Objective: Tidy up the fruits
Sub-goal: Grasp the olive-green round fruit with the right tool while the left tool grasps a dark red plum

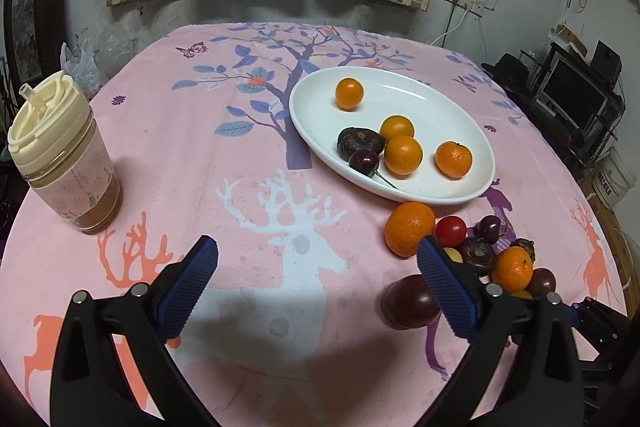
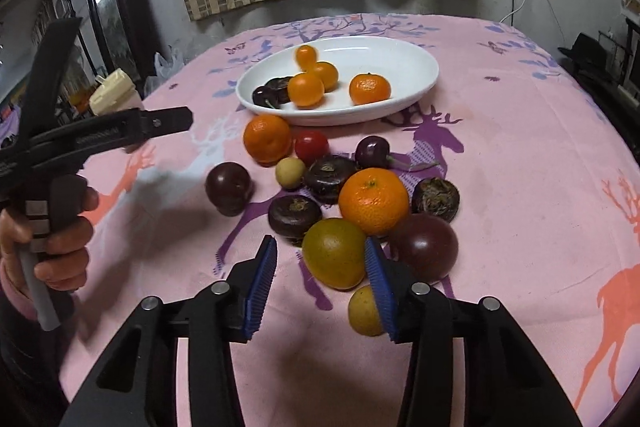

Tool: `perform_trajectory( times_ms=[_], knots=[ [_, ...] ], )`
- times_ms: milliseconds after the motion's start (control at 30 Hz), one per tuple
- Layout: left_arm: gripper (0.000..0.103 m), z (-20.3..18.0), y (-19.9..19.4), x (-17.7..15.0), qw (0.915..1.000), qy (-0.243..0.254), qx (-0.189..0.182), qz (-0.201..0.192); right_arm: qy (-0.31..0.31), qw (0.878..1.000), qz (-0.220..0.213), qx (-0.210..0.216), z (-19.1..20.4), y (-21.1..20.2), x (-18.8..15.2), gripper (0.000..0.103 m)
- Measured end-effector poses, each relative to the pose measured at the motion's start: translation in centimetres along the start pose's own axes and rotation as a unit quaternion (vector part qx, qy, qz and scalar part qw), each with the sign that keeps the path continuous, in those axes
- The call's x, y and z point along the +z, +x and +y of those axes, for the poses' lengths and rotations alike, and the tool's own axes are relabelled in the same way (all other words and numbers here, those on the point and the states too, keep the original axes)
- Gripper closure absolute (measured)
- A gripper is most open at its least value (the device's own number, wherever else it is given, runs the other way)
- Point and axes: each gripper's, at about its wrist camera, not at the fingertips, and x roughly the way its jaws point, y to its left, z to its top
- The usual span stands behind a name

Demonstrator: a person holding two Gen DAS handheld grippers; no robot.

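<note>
A white oval plate (image 1: 404, 87) (image 2: 400, 67) on the pink tablecloth holds several small oranges, a dark water chestnut (image 1: 360, 143) and a cherry (image 1: 363, 163). In front of it lies a loose pile: oranges, a cherry tomato (image 2: 311, 146), water chestnuts, dark plums and small yellow fruits. My right gripper (image 2: 320, 243) is open around a green-yellow fruit (image 2: 334, 253); its right pad is at the fruit's edge, its left pad stands apart. My left gripper (image 1: 318, 247) is open and empty, with a dark plum (image 1: 408, 303) just outside its right finger.
A cup with a cream lid and straw (image 1: 60, 155) stands at the left of the table. In the right wrist view a hand (image 2: 60, 227) holds the left gripper's handle. Shelves with a monitor (image 1: 572, 91) stand beyond the table's right edge.
</note>
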Motion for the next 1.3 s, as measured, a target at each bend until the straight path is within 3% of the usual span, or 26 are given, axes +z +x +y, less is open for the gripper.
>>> perform_trajectory(
  times_ms=[400,500,633,800,933,1033,1167,1300],
  knots=[
    [0.005,-0.2,0.0,-0.1,0.9999,0.011,0.009,0.0,-0.017,0.999,0.031,-0.028,0.1,1.4,0.2,0.059],
    [0.005,-0.1,0.3,0.0,0.9999,0.008,0.011,0.004,-0.032,0.998,0.035,-0.045,0.6,1.6,0.2,0.064],
    [0.005,0.0,0.7,-0.1,0.9999,0.006,0.012,0.006,-0.026,0.999,0.034,-0.034,0.3,1.4,0.2,0.065],
    [0.005,0.0,1.4,-0.2,0.9995,0.014,0.026,0.012,0.008,1.0,0.006,0.03,-0.8,-0.3,1.0,0.066],
    [0.005,0.1,1.4,-0.1,0.9997,0.012,0.012,0.016,0.038,0.988,-0.09,0.117,-2.1,-4.8,4.4,0.066],
    [0.005,-0.1,1.3,-0.2,0.9996,0.022,0.006,0.016,0.047,0.978,-0.155,0.133,-3.0,-6.3,6.3,0.066],
    [0.005,-0.3,1.3,-0.3,0.9993,0.034,0.007,0.015,0.098,0.966,-0.158,0.182,-5.0,-5.1,6.6,0.066],
    [0.005,-0.4,1.5,-0.3,0.9987,0.045,-0.011,0.022,0.11,0.969,-0.146,0.167,-5.6,-4.2,6.3,0.066]
  ],
)
